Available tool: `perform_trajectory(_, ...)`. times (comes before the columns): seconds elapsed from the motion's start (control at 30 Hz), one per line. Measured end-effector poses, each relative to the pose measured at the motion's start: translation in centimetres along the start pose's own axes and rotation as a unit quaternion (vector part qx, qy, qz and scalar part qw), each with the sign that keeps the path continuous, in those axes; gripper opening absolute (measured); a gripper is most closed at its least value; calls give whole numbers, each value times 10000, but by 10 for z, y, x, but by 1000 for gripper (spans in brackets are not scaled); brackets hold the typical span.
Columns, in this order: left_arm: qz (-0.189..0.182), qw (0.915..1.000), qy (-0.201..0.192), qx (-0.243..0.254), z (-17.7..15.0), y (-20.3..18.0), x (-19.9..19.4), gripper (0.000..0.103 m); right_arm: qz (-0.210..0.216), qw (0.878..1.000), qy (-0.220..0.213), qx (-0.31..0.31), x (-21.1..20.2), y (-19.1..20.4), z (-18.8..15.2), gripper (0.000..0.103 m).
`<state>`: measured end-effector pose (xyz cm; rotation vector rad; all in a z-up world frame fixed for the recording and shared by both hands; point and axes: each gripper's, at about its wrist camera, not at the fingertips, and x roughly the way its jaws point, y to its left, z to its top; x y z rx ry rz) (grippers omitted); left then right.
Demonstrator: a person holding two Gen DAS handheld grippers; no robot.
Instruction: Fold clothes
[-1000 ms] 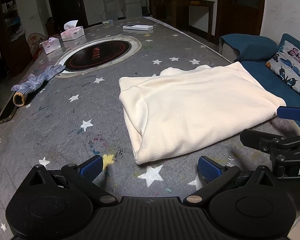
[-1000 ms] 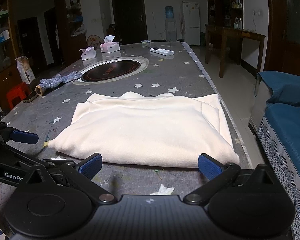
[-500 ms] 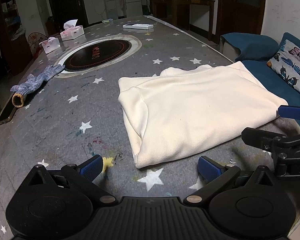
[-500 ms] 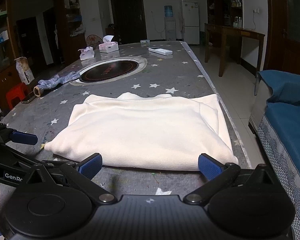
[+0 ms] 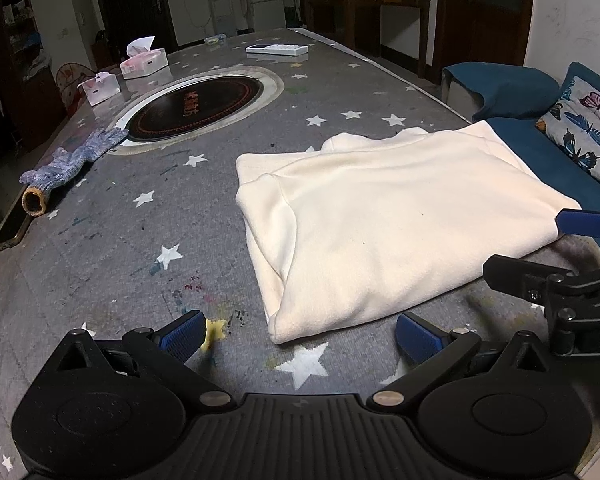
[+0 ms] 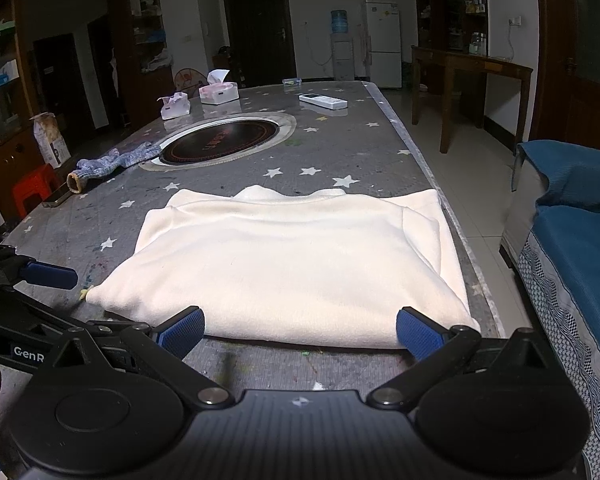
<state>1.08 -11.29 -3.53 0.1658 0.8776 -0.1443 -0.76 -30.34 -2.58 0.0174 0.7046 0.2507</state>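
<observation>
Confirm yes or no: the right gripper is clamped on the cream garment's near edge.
No. The right gripper stands open, its blue fingers spread wide just short of the folded cream garment, holding nothing.

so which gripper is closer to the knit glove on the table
Left. The left gripper sits at the cream garment's near-left corner, on the side where the glove lies. The right gripper is at the garment's near edge further right, away from the glove.

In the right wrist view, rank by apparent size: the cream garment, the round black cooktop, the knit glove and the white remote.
1. Cream garment, though nearest the camera.
2. Round black cooktop.
3. Knit glove.
4. White remote, farthest away, so its small look is partly distance.
</observation>
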Motion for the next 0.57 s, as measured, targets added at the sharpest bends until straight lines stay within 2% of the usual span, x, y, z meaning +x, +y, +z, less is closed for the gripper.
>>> perform_trajectory(0.57, 56, 10000, 56, -46, 1, 1, 2, 103, 16, 10000, -25, 29, 1, -3, 1, 103)
